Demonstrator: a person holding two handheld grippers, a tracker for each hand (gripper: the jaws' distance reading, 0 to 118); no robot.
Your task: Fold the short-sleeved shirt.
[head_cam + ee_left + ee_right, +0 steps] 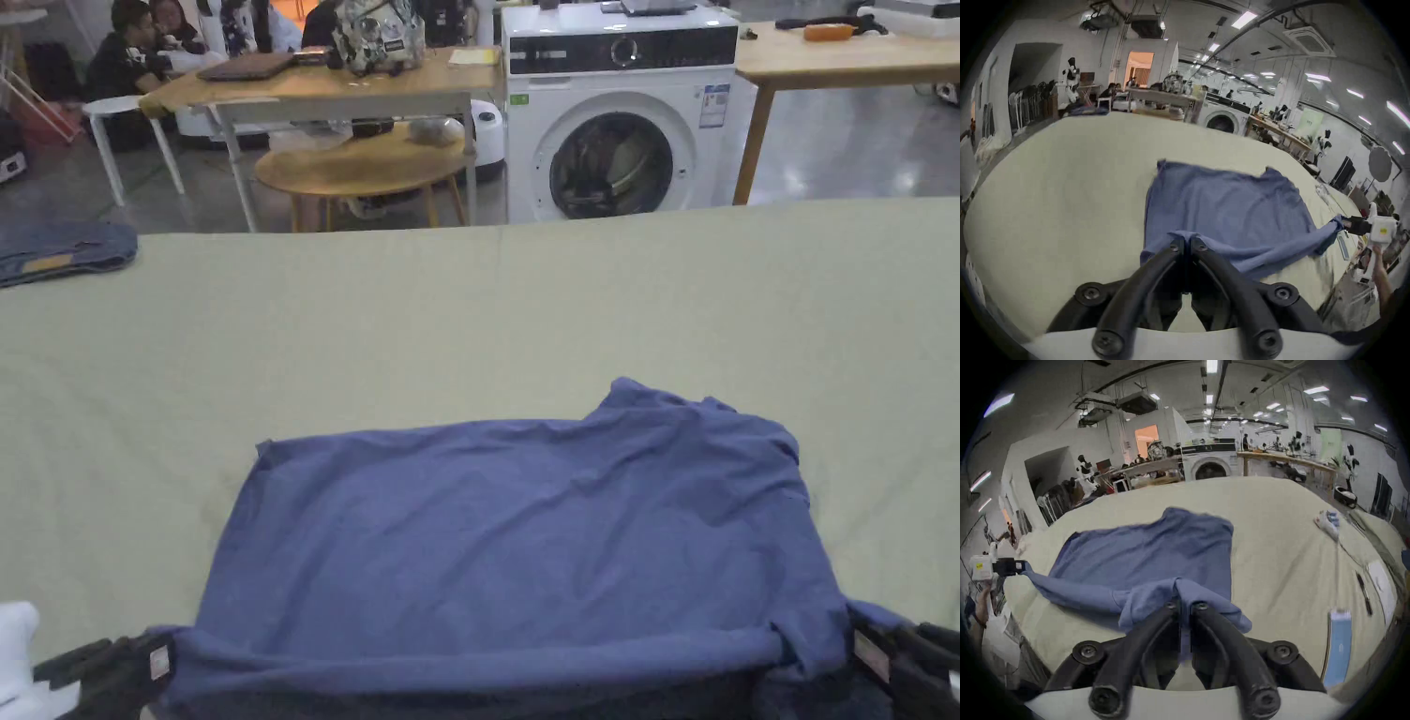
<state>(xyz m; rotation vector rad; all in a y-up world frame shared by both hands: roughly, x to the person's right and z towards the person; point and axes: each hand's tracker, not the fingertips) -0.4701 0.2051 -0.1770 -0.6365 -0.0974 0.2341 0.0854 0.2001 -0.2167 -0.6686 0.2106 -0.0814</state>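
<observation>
A blue short-sleeved shirt (525, 544) lies spread on the pale green table cover (469, 309), its near edge lifted and stretched taut between both grippers. My left gripper (159, 661) is shut on the near left corner of the shirt (1223, 209) at the bottom left of the head view. In its own view the left gripper (1187, 240) pinches a fold of cloth. At the bottom right, my right gripper (867, 652) is shut on the near right corner, and the right gripper (1185, 604) shows bunched shirt (1150, 554) cloth between its jaws.
A folded dark blue garment (61, 253) rests at the table's far left. White cloth (1327, 523), pens and a light blue box (1337, 645) lie to the right. Beyond the table stand a washing machine (619, 112), wooden tables (328, 89) and seated people (141, 42).
</observation>
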